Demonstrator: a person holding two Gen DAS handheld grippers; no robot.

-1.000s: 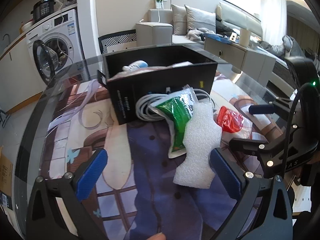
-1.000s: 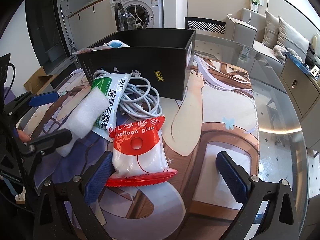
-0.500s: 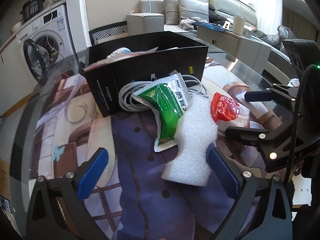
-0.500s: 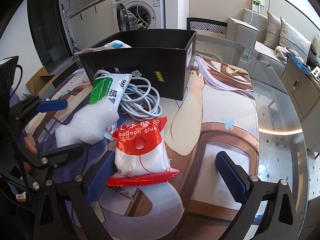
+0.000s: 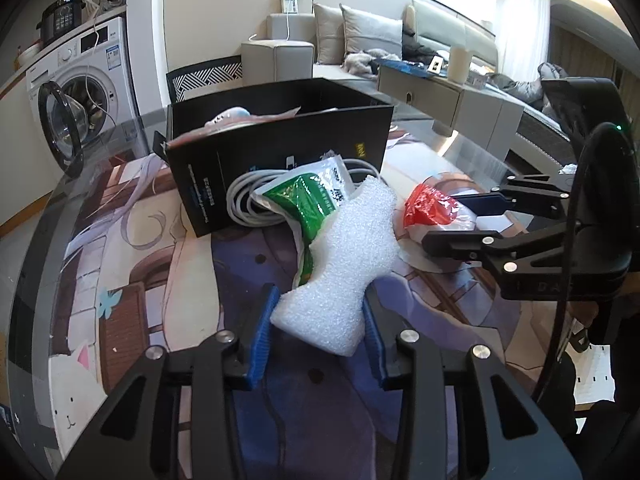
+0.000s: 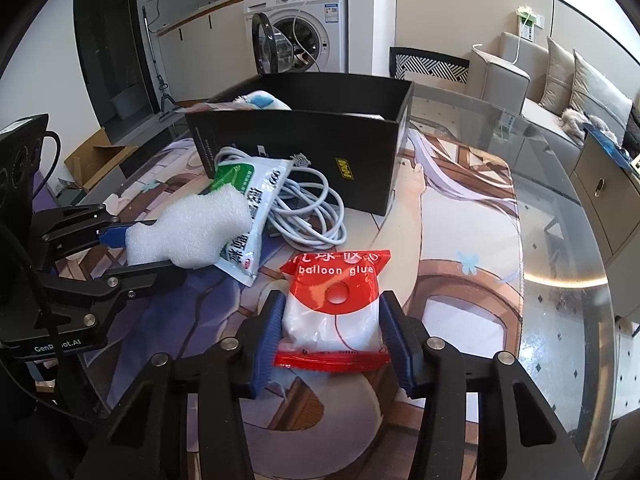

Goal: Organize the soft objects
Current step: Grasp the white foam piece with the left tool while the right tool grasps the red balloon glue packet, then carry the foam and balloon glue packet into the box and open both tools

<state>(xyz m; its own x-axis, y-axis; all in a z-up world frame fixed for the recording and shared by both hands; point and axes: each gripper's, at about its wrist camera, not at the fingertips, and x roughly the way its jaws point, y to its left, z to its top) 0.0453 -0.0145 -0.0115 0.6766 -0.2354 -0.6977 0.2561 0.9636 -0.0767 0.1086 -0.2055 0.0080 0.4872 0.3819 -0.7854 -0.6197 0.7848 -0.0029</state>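
The glass-topped table (image 6: 560, 216) carries a printed cartoon mat (image 6: 452, 240), smooth and flat, its edges running out under the clutter. On the mat stands the black cardboard box (image 6: 304, 148), rectangular and matte, open at the top; what lies inside is mostly hidden by its front wall, only a pale blue-and-white soft shape and a reddish flap showing over the rim. Against the box's front wall sits a loose coil of grey-white cable (image 6: 308, 216), and over the coil's left part lies a glossy green-and-white plastic packet (image 6: 256, 200), half covered in turn. In front of the box, left of the coil, the white foam piece (image 5: 340, 264) – pebbly, waisted like an hourglass – has its near end pinched between the blue pads of the left gripper (image 5: 316, 324), its far end lying over the green packet. In front of the box and right of the foam, the balloon glue bag (image 6: 336, 308) – a crinkly clear pouch with a red header and red bottom seal – sits clasped at both sides by the right gripper (image 6: 334, 328), whose pads press its edges; whether either thing is clear of the mat cannot be told.
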